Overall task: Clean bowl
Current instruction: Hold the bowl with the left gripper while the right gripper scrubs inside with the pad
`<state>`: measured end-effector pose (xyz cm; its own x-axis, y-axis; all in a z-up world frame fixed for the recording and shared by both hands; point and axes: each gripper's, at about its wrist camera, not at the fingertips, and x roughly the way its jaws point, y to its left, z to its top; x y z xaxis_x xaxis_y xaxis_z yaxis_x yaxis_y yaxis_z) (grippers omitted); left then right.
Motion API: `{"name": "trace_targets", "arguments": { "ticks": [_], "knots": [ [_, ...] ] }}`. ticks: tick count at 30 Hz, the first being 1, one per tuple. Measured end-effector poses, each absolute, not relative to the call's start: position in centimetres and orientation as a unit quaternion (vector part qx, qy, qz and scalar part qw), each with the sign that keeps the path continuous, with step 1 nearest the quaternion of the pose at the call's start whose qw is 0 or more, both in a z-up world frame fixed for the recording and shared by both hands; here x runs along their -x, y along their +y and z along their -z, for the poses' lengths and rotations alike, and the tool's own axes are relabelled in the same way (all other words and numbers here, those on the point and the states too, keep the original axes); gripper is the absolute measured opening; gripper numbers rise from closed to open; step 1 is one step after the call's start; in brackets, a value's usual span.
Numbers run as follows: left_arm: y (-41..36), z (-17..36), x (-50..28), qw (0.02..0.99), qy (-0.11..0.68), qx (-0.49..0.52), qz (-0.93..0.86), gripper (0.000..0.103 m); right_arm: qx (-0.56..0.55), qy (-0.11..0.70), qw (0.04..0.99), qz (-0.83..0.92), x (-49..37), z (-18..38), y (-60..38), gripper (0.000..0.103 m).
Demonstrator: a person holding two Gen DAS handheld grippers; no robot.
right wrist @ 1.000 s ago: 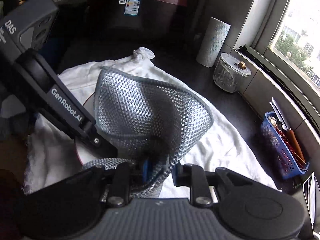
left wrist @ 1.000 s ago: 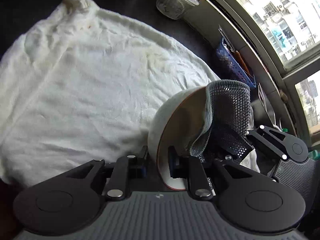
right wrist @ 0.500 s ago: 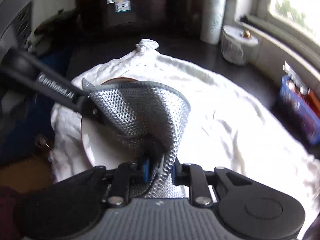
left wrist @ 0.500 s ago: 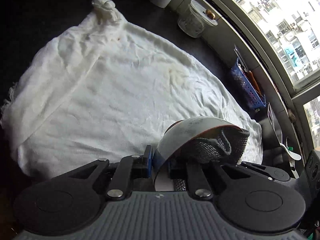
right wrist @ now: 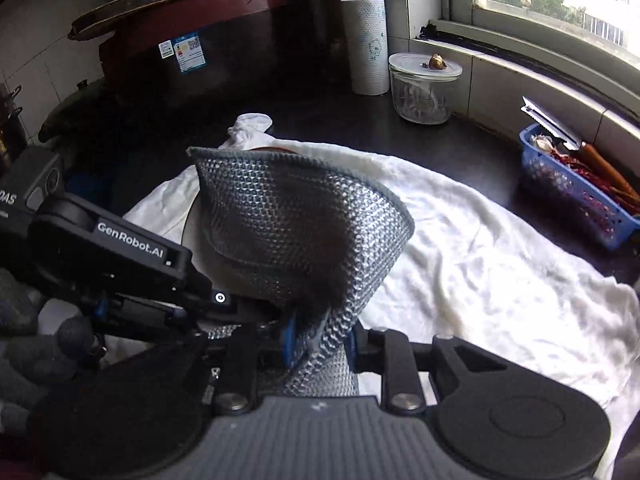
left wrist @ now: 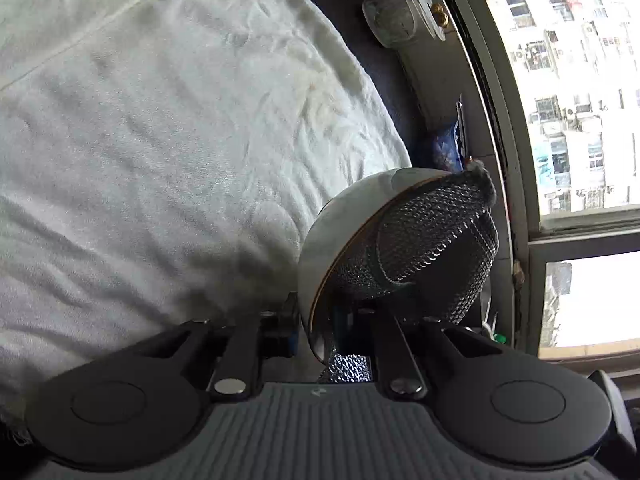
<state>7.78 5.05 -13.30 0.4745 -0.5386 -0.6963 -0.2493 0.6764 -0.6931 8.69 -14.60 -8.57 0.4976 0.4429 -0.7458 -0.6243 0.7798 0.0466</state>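
My left gripper point(left wrist: 316, 322) is shut on the rim of a white bowl point(left wrist: 340, 220) with a brown edge, holding it tilted on its side above the white towel. A grey metallic mesh cloth point(left wrist: 432, 248) fills the bowl's inside. My right gripper point(right wrist: 318, 342) is shut on that mesh cloth point(right wrist: 296, 232), which fans out wide and covers most of the bowl point(right wrist: 192, 228). The left gripper point(right wrist: 108, 256) shows in the right wrist view at the left, at the bowl's edge.
A white towel point(right wrist: 480, 264) is spread over the dark counter. A glass jar with lid point(right wrist: 424, 88) and a paper towel roll point(right wrist: 366, 46) stand at the back by the window. A blue basket point(right wrist: 580, 188) of utensils sits right. A large dark cooker point(right wrist: 180, 44) stands behind.
The bowl has turned in my left gripper, its opening now facing right and up. The mesh cloth has moved round inside it and spread wider across the bowl.
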Motion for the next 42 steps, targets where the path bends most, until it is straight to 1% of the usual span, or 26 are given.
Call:
{"name": "trace_targets", "arguments": {
  "ticks": [2,5,9,10,12,14,17,18,19,20,21,25,28,30,33,35,37,40,42],
  "knots": [
    [4.1,12.0,-7.9,0.792,0.514,0.315,0.096,0.018,0.165,0.374,0.859,-0.308,-8.2,9.0,-14.3,0.028],
    [3.1,10.1,-7.9,0.824,0.516,0.213,0.096,0.018,0.232,0.341,0.855,-0.316,-7.2,9.2,-13.7,0.027],
    [2.6,7.4,-7.9,0.865,0.484,0.09,0.098,0.019,0.301,0.307,0.838,-0.336,-6.1,9.5,-13.3,0.025],
    [2.4,7.0,-7.8,0.872,0.475,0.058,0.103,0.014,0.312,0.3,0.835,-0.339,-5.9,9.5,-13.2,0.025],
    [2.6,6.9,-7.8,0.872,0.473,0.066,0.111,0.007,0.337,0.285,0.829,-0.343,-5.8,9.6,-12.8,0.025],
    [2.6,6.9,-7.5,0.876,0.464,0.075,0.108,0.007,0.336,0.288,0.827,-0.345,-6.0,9.4,-12.7,0.025],
    [3.3,7.2,-7.0,0.875,0.459,0.125,0.092,0.007,0.272,0.339,0.834,-0.34,-7.6,9.2,-13.1,0.024],
    [3.9,7.6,-6.8,0.871,0.46,0.154,0.082,0.007,0.204,0.384,0.836,-0.336,-9.0,9.1,-13.9,0.021],
    [4.2,7.9,-6.7,0.867,0.461,0.172,0.076,0.007,0.163,0.407,0.834,-0.335,-9.7,9.2,-14.3,0.02],
    [4.6,8.3,-6.6,0.862,0.464,0.193,0.07,0.007,0.099,0.441,0.829,-0.329,-10.7,9.3,-15.0,0.019],
    [4.9,8.8,-6.4,0.856,0.466,0.215,0.063,0.007,0.063,0.458,0.824,-0.326,-11.2,9.6,-15.4,0.019],
    [6.5,11.1,-5.6,0.821,0.47,0.319,0.05,0.007,-0.044,0.504,0.804,-0.311,-12.0,11.1,-16.2,0.02],
    [7.5,13.3,-5.4,0.774,0.474,0.417,0.053,0.007,-0.067,0.506,0.803,-0.307,-12.0,11.3,-16.5,0.02],
    [7.7,14.5,-5.3,0.741,0.472,0.473,0.062,0.007,-0.108,0.515,0.795,-0.302,-12.5,11.7,-17.2,0.02],
    [7.9,15.3,-5.3,0.711,0.468,0.521,0.067,0.007,-0.13,0.51,0.795,-0.302,-12.0,11.1,-17.5,0.02],
    [7.6,15.2,-5.6,0.711,0.471,0.517,0.074,0.007,-0.103,0.498,0.806,-0.302,-11.3,10.3,-17.1,0.021],
    [7.0,14.5,-6.0,0.732,0.479,0.478,0.082,0.009,-0.085,0.488,0.816,-0.299,-10.9,9.7,-16.9,0.02],
    [5.5,12.2,-6.7,0.785,0.492,0.368,0.086,0.012,-0.049,0.475,0.828,-0.293,-10.8,9.7,-16.6,0.019],
    [4.5,10.4,-6.9,0.825,0.486,0.276,0.087,0.012,-0.007,0.457,0.84,-0.293,-10.6,9.3,-16.1,0.017]
  ]
}}
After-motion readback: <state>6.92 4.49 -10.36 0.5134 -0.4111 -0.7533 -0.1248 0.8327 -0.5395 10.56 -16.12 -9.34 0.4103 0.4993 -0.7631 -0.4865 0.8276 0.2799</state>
